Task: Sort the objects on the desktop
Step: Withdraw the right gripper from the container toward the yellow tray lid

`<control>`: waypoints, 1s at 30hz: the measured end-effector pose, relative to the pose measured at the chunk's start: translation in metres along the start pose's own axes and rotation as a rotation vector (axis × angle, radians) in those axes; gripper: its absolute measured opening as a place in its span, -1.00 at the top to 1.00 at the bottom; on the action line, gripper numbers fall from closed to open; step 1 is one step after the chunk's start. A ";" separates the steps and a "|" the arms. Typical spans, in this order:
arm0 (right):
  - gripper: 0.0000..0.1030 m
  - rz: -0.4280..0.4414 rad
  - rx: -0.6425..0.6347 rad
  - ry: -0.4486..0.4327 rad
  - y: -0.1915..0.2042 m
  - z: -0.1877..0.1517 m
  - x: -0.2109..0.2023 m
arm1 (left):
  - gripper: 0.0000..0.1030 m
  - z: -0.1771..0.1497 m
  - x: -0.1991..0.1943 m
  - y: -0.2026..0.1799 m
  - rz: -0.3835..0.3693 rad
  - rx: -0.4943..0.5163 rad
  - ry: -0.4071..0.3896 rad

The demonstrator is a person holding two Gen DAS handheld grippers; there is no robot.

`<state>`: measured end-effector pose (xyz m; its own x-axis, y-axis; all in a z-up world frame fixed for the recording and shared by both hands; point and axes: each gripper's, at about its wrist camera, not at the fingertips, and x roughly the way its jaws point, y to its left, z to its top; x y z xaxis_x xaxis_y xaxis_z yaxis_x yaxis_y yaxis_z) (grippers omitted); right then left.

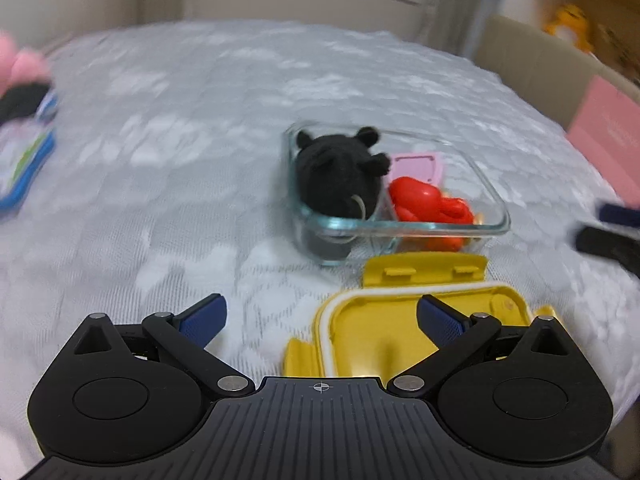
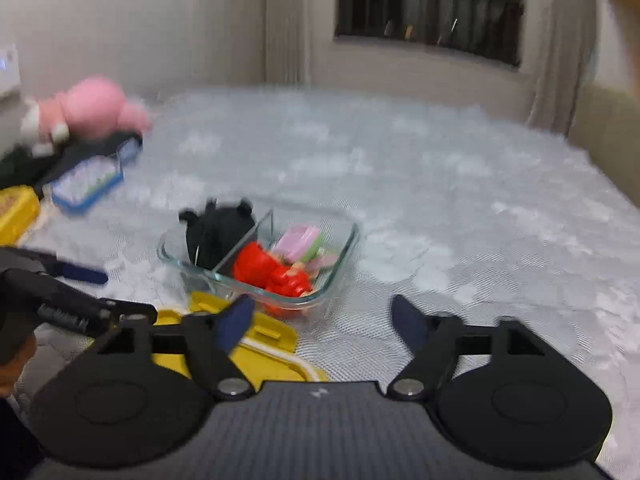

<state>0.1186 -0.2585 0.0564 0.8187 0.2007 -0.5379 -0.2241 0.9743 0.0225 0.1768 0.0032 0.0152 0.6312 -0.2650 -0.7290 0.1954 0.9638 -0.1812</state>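
No writing could be read anywhere; both views were smeared by blur, and the print on the blue-rimmed pack [image 2: 86, 184] at the far left stayed illegible. My left gripper [image 1: 320, 320] hung with its jaws wide apart and nothing between them, over the near edge of the yellow lid [image 1: 404, 332], which lay upside down on the white cloth [image 1: 200, 128]. My right gripper [image 2: 322, 320] also had its jaws spread and held nothing. Just beyond the lid stood the glass box [image 1: 492, 200], split by a divider: a black plush [image 1: 340, 172] filled its left compartment, a red toy [image 1: 428, 200] lay in the right one with pink pieces [image 2: 300, 240] behind it, too blurred to name. A pink plush [image 2: 92, 108] lay at the far left, partly cut off in the left view. A yellow thing [image 2: 16, 210] at the left edge was cropped, and I could not tell what it was.
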 end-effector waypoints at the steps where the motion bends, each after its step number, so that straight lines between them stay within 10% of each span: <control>1: -0.93 -0.004 0.024 -0.056 -0.004 -0.012 -0.010 | -1.00 -0.003 -0.004 -0.003 0.008 -0.009 -0.003; 15: -0.93 0.138 0.472 -0.124 -0.044 -0.111 -0.017 | -1.00 -0.033 -0.043 -0.082 0.244 0.209 -0.030; 30: -0.41 0.055 0.395 -0.013 -0.015 -0.105 0.011 | -1.00 -0.082 -0.056 -0.113 0.228 0.428 -0.049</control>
<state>0.0750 -0.2813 -0.0384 0.8184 0.2526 -0.5162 -0.0493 0.9258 0.3748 0.0580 -0.0885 0.0225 0.7263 -0.0591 -0.6848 0.3327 0.9020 0.2751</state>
